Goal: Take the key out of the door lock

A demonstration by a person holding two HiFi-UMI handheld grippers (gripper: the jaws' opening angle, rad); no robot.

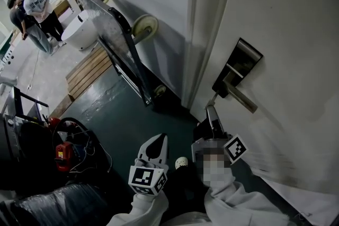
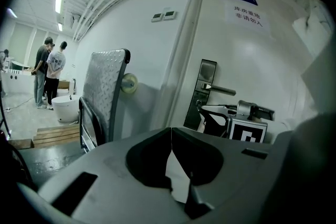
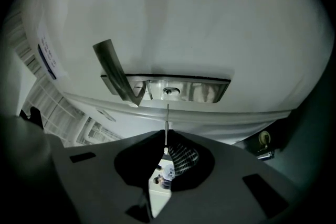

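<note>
A steel lock plate (image 1: 239,62) with a lever handle (image 1: 242,98) sits on the white door (image 1: 286,24). My right gripper (image 1: 211,109) is just below the plate and shut on the key (image 3: 167,119). In the right gripper view the thin blade sticks out of my right gripper (image 3: 165,136) edge-on. It points at the keyhole (image 3: 168,92), with a small gap between its tip and the hole. The handle (image 3: 113,71) slants off to the left. My left gripper (image 1: 157,140) hangs low and away from the door. In the left gripper view my left gripper (image 2: 169,131) is shut on nothing.
A metal platform trolley (image 1: 117,34) leans upright against the wall left of the door frame. Beyond it are a wooden pallet (image 1: 89,72), a white tub (image 1: 79,30) and two people (image 1: 33,10). Cables and a red tool (image 1: 63,154) lie at lower left.
</note>
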